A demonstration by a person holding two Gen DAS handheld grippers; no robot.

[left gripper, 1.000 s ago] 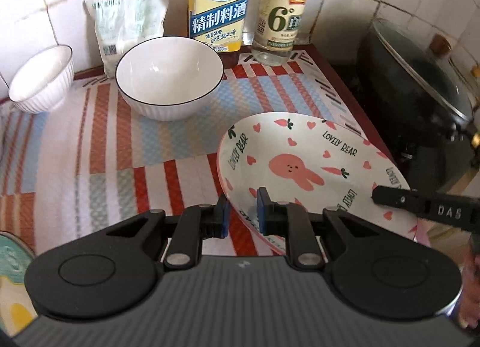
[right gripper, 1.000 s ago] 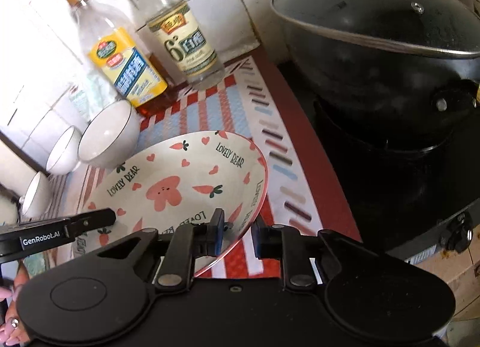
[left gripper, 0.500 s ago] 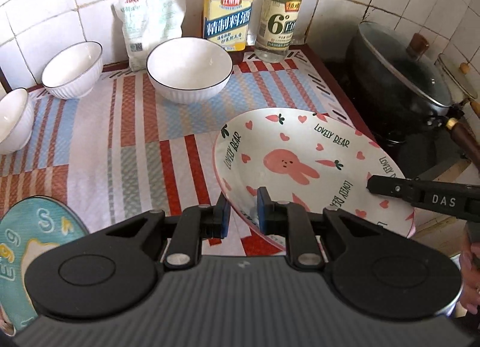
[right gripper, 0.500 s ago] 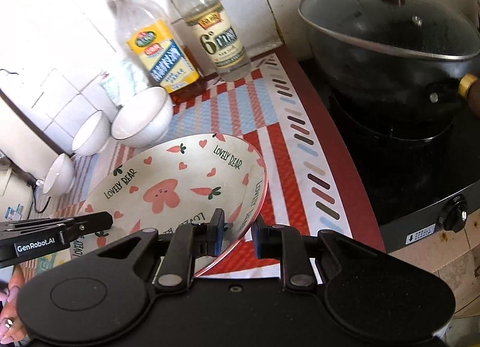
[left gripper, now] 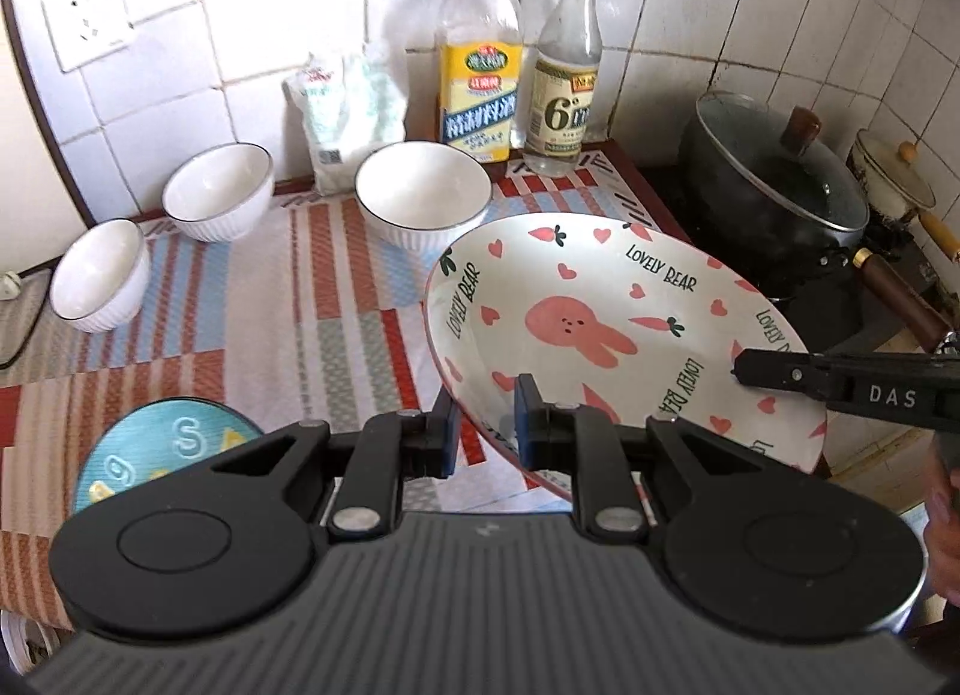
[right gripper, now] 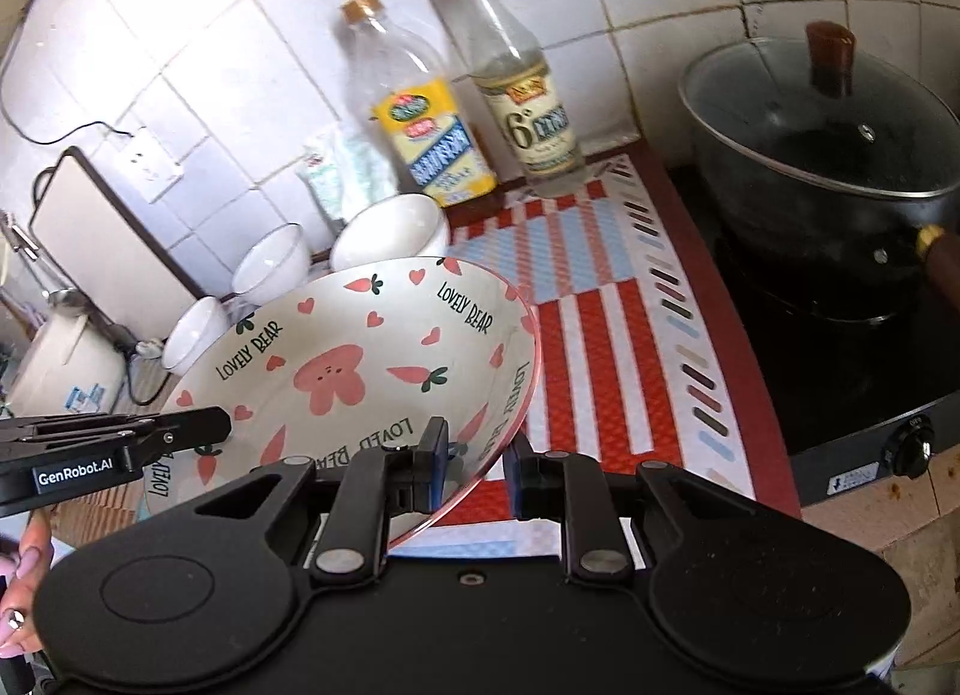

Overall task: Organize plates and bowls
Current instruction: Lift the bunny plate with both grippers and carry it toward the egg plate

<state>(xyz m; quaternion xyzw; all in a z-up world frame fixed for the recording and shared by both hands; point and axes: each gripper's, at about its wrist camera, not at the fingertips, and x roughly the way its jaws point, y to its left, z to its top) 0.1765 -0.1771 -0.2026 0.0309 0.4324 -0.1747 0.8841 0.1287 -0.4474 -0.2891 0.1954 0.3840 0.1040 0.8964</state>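
The left gripper [left gripper: 485,422] is clamped on the near rim of the bunny-print plate [left gripper: 600,329], and the right gripper [right gripper: 474,470] pinches the opposite rim, likely because the wide dish needs both sides steadied. The plate hangs tilted above the striped mat [left gripper: 336,299], clear of the three white bowls [left gripper: 420,194] behind it, and of the teal plate [left gripper: 162,443] at the near left, probably its stacking spot.

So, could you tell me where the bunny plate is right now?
The bunny plate is held tilted above the striped mat, its rim clamped by the left gripper and right gripper, near the largest white bowl.
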